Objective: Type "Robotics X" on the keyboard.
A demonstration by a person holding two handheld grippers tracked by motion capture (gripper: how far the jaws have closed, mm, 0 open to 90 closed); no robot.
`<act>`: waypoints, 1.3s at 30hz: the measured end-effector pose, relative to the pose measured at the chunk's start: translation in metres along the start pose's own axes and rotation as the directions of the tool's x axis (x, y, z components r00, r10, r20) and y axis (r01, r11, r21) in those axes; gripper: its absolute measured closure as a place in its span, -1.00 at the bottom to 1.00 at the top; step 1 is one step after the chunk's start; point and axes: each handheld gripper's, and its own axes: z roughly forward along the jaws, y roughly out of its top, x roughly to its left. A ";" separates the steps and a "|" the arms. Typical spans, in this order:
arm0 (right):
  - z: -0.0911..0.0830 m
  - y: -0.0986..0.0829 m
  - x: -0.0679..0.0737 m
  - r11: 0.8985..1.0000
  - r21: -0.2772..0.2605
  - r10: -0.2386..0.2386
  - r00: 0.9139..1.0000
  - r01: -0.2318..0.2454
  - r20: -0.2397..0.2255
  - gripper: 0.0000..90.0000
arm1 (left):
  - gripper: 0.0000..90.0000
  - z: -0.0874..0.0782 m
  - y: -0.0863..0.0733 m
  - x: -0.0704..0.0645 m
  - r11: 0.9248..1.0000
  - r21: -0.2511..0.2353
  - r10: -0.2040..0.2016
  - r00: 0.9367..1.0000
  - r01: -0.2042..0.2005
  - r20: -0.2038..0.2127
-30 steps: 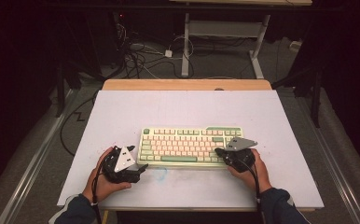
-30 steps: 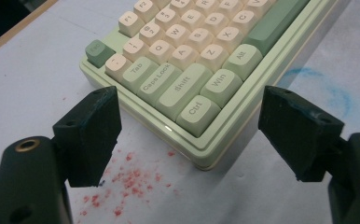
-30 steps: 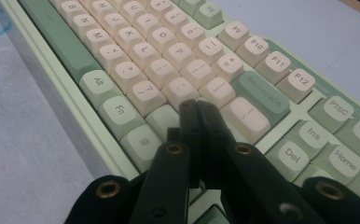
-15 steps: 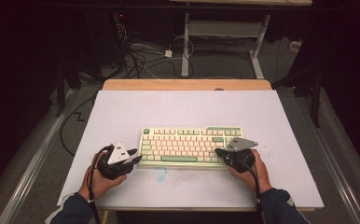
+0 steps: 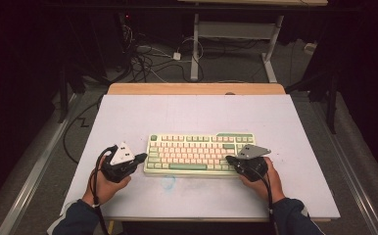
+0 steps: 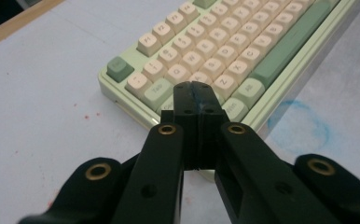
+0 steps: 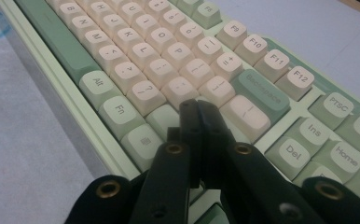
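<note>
Your left gripper [image 5: 139,159], jaws pressed together on nothing, sits at the left end of the green-and-cream keyboard [image 5: 199,152] lying mid-bench [image 5: 187,115]; your right gripper [image 5: 232,159], likewise closed and empty, rests over its lower right keys.

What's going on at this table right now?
A person holds a black two-jaw gripper in each hand at a pale green keyboard with cream keys on a white table. The left gripper sits at the keyboard's left end, the right gripper over its right keys. Both have jaws shut, gripping nothing.
</note>
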 end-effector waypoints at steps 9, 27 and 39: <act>0.000 0.000 0.000 1.000 -0.001 0.006 1.000 -0.006 -0.002 1.00 | 0.93 0.015 0.008 -0.010 0.999 0.044 0.016 1.000 -0.016 0.003; 0.000 -0.001 0.000 1.000 -0.002 0.005 1.000 -0.005 -0.001 1.00 | 0.93 0.046 0.014 -0.025 0.996 0.075 0.054 0.998 -0.056 0.036; 0.000 0.000 0.000 1.000 0.000 -0.001 1.000 0.001 0.003 1.00 | 0.93 0.061 0.008 -0.031 0.991 0.118 0.062 0.997 -0.068 0.056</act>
